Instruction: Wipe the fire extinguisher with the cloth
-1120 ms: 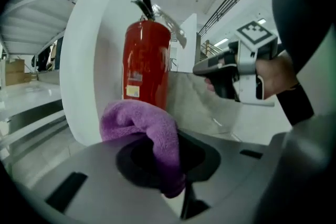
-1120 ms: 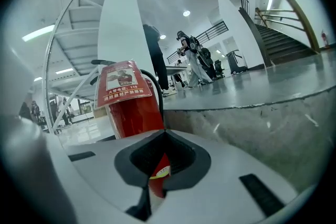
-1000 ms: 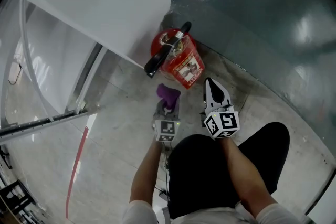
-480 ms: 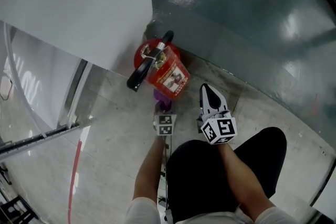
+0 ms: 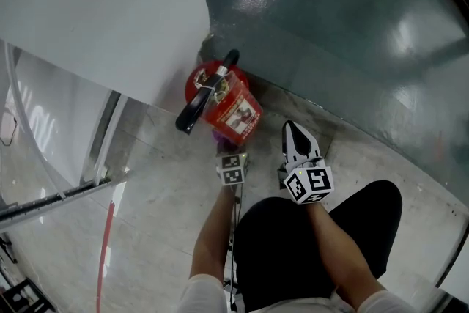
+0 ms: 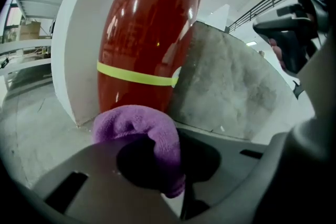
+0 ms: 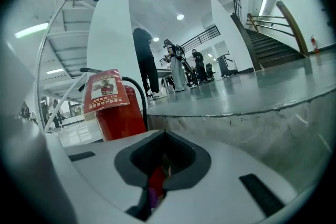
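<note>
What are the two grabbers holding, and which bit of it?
The left gripper pinches the fluffy purple cloth by its bunched-up lower end, close to the shiny red fire extinguisher. The right gripper is shut and holds nothing.

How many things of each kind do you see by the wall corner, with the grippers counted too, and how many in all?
fire extinguisher: 1
cloth: 1
grippers: 2, the left gripper and the right gripper
total: 4

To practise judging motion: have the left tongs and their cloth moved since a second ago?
Yes. The left tongs carried the purple cloth forward, closing the gap to the fire extinguisher.
</note>
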`<state>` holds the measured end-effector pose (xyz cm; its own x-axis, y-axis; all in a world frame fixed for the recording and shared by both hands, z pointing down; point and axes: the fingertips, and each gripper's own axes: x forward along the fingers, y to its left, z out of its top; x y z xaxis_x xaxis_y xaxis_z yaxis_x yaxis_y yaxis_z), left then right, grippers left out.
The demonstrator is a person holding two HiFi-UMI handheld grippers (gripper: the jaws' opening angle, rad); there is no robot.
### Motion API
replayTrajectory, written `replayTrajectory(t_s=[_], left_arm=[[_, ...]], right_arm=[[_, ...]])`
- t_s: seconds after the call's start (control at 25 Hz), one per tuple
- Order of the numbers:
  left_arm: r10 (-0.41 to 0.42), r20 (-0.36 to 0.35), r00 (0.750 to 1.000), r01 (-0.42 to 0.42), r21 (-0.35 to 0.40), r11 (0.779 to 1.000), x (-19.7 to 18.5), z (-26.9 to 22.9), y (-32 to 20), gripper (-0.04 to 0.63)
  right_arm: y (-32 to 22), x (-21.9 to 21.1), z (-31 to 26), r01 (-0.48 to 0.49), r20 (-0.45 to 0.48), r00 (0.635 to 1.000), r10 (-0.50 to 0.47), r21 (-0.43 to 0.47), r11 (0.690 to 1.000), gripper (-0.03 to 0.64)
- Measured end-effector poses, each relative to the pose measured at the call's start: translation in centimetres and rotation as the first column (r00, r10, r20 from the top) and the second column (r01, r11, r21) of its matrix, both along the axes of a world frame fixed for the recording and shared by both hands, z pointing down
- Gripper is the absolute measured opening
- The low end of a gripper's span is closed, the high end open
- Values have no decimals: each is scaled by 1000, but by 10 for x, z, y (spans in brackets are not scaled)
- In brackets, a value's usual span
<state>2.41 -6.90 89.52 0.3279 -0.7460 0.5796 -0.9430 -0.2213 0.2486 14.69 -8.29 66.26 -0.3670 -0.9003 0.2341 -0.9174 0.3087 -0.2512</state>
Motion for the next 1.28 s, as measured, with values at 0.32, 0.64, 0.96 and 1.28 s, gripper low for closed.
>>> replayTrajectory(t_s=[0.32,0.64,0.96,1.28], left_arm=[[-22,-35,999,23,37,999,-2,-41,-1,60],[17,-31,999,-13,104,994,-4,-106,0,60],[29,-84,996,-13,183,983,5,-166,-3,60],[63,-102,993,-33,270,962,7,-224,-4,60]], right_arm=[[1,-9,1,7,23,1000,-7,-2,1000,14],[-4,-12,2,6,55,998,-5,-8,1000,14],[-5,-15,2,10,69,998,-9,-8,1000,14],[-9,-10,4,1,75,997,-1,-7,1000,14]])
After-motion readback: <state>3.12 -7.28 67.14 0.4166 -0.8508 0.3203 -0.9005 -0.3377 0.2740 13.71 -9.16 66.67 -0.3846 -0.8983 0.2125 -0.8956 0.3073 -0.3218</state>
